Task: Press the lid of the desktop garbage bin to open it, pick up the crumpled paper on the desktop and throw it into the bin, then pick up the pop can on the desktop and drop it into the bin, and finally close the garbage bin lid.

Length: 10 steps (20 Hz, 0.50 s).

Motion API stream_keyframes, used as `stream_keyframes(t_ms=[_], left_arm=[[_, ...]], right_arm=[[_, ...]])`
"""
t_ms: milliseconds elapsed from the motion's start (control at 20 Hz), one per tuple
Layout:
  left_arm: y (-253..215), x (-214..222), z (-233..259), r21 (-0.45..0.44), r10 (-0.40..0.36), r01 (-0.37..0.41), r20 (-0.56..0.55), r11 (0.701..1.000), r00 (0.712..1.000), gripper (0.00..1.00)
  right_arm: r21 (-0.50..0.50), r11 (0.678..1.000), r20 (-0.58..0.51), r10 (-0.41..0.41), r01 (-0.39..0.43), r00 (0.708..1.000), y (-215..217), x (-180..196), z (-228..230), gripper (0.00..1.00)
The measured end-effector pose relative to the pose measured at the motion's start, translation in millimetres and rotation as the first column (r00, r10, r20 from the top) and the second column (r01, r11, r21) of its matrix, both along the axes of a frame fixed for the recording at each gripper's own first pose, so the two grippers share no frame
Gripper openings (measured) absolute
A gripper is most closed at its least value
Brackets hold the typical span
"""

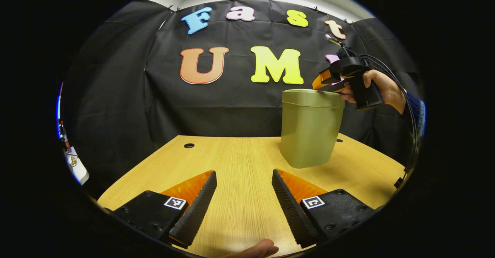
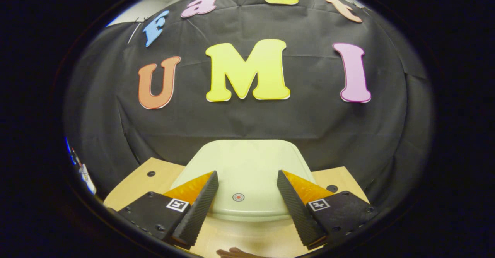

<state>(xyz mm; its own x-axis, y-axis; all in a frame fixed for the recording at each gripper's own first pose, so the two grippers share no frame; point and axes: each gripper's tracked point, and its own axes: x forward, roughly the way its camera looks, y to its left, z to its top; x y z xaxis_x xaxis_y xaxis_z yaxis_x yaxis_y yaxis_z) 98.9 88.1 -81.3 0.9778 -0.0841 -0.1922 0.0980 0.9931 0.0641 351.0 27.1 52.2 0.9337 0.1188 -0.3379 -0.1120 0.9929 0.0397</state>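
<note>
A pale green desktop bin (image 1: 309,134) stands upright on the wooden table (image 1: 232,161), right of centre, with its lid (image 1: 312,96) lying flat and closed. A hand (image 1: 381,86) holds my right gripper (image 1: 321,86) just above the lid's right edge. In the right gripper view the lid (image 2: 247,161) lies close below, with a small red ring mark (image 2: 238,197) near its front edge; my right gripper (image 2: 246,175) hangs open over it with nothing between its fingers. My left gripper (image 1: 243,180) stands open low over the table, in front of and left of the bin, holding nothing.
Small round holes (image 1: 189,145) (image 1: 339,140) sit in the tabletop near its back edge. A white object (image 1: 77,167) lies off the table's left side. A fingertip (image 1: 259,248) shows at the near edge. The black cloth wall stands close behind the table.
</note>
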Motion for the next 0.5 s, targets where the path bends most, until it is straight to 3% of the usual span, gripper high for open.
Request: stream_keyframes(t_ms=[200, 500], left_arm=[[-2.1, -2.2, -2.4, -0.007, 0.000, 0.000, -0.008, 1.000, 1.000, 0.93], [-11.2, -4.4, -11.0, -0.019, -0.017, 0.016, -0.024, 1.000, 1.000, 0.93]], right_arm=[[0.008, 1.000, -0.050, -0.018, 0.018, 0.999, -1.7, 0.6, -6.1, 0.96], [0.031, 0.999, -0.016, -0.018, 0.019, 1.000, -0.1, 0.5, -3.2, 0.96]])
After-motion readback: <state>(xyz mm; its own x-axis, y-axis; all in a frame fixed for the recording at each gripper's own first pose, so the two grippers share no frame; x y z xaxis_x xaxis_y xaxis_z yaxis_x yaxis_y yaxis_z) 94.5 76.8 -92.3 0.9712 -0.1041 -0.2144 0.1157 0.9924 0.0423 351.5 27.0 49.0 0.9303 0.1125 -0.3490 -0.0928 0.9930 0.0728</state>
